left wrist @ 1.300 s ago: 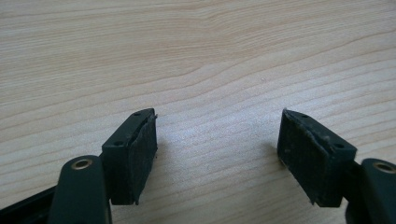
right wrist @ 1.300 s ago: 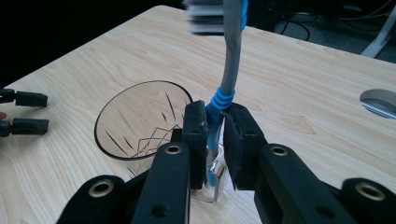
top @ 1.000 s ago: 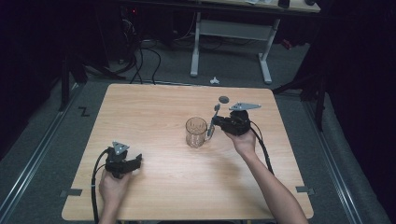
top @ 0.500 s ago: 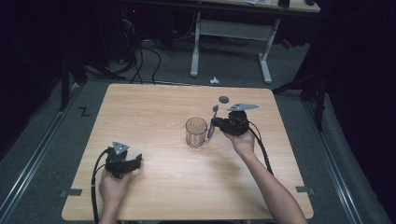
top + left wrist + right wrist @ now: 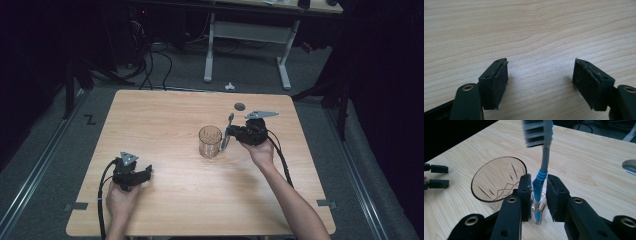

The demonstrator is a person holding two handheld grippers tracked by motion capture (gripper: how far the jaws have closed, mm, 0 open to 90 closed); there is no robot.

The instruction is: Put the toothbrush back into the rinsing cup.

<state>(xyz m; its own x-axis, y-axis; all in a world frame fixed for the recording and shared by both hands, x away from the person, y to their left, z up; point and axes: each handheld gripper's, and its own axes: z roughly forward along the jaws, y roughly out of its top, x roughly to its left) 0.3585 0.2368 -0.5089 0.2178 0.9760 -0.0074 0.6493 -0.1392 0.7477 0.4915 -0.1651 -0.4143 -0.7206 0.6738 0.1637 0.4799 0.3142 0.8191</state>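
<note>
A clear cut-glass mug (image 5: 210,141) stands at the middle of the wooden table (image 5: 165,115). Just to its right my right gripper (image 5: 233,135) lies level, pointing at the mug. A grey and blue toothbrush (image 5: 543,155) stands upright between its jaws, bristle head up and blurred, lower end by the mug's handle (image 5: 537,211). The jaws have just been opening: the brush leans on the left pad (image 5: 528,192), with a gap to the other pad. My left gripper (image 5: 540,82) rests open on bare wood at the front left (image 5: 146,174).
A small dark round disc (image 5: 240,106) lies on the table behind the right gripper. Table legs and cables stand on the floor past the far edge. The left gripper's jaw tips (image 5: 436,176) show far off beyond the mug.
The toothbrush has swung from slanted to more upright beside the mug. Both hands stay where they were.
</note>
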